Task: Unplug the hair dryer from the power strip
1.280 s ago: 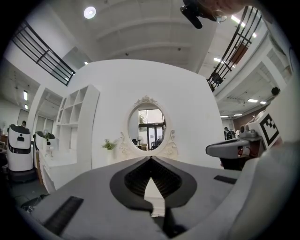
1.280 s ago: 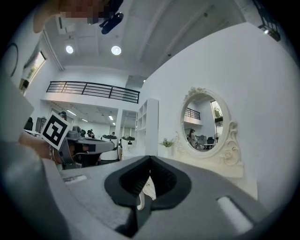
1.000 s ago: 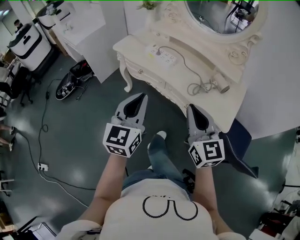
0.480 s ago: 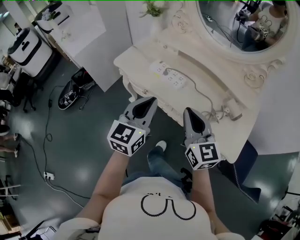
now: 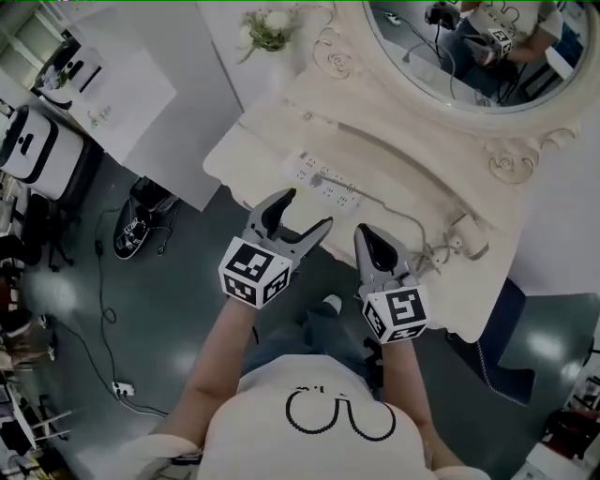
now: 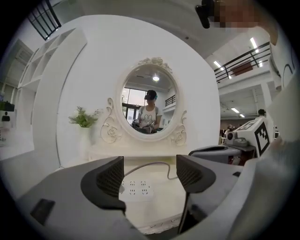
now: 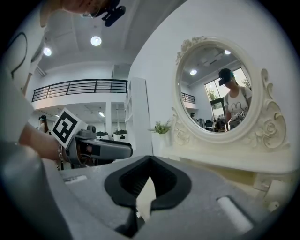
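- On vanity top [image 5: 246,157]: power strip [image 5: 323,184] lies flat, hair dryer [image 5: 466,233] well apart at right end. Cord [image 6: 146,165] joins them, plug looks seated, so unplug not done.
- left gripper [image 5: 307,209]: jaws just opened wide, nothing between, short of strip.
- right gripper [image 5: 367,234]: jaws together, empty.
- Count: 1 strip, 1 dryer, 1 cord, 2 grippers, 1 mirror [image 5: 450,66], 1 plant [image 5: 267,26].

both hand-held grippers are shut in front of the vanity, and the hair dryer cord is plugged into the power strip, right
Not quite: only the right hand-held gripper is shut. The left gripper view shows the left hand-held gripper open, its jaws having just been opening, nothing gripped between them. Both face the vanity, and the cord is plugged into the power strip.
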